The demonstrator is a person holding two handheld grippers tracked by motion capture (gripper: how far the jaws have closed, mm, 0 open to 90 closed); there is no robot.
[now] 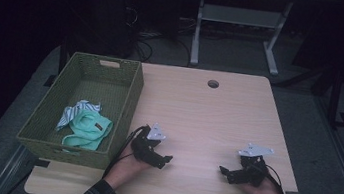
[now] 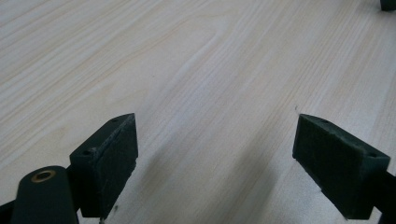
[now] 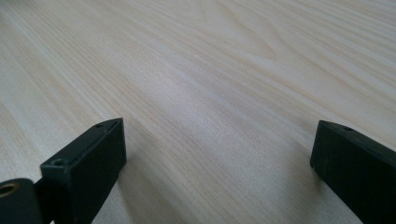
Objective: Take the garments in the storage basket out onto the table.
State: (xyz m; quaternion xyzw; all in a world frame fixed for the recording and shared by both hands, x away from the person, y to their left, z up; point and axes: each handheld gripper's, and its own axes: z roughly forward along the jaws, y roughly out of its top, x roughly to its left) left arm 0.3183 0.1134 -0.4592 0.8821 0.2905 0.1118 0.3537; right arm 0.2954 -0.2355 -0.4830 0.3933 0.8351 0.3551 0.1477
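Both claws, left and right, rest wide and empty on the worktop right of the basket; the mint cloth inside looks stowed, nothing left to grasp.

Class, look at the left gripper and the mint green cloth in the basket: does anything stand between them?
Yes. The green woven basket's near side wall rises between the left gripper and the mint green cloth, which lies inside. The gripper would have to go over the rim.

A light wooden table carries a green basket.

Two grippers on table, basket
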